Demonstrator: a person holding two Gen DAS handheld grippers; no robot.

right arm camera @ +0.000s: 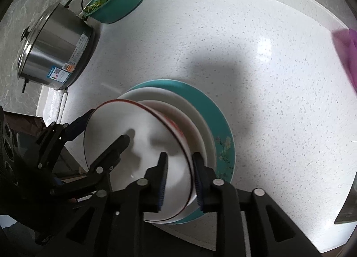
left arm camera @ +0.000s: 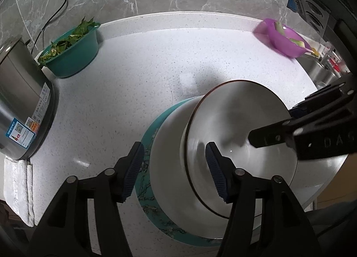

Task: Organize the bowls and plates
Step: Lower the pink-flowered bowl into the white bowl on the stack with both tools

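Note:
A white bowl with a dark red rim (left arm camera: 241, 112) (right arm camera: 151, 127) tops a stack on a white plate (left arm camera: 167, 145) (right arm camera: 178, 101) and a teal patterned plate (left arm camera: 147, 136) (right arm camera: 214, 109). My left gripper (left arm camera: 174, 167) (right arm camera: 107, 126) straddles the bowl's near rim, one finger inside and one outside. It is open, and its pads stand clear of the wall. My right gripper (right arm camera: 180, 174) (left arm camera: 271, 123) straddles the opposite rim. Its jaws stand a little apart with the rim between them and no squeeze showing.
A teal bowl of greens (left arm camera: 73, 56) (right arm camera: 118, 5) and a steel pot (left arm camera: 22, 112) (right arm camera: 55, 54) stand at the counter's left. A purple bowl (left arm camera: 285, 38) sits at the back right beside a sink (left arm camera: 321, 69). A folded white cloth (left arm camera: 17, 185) lies below the pot.

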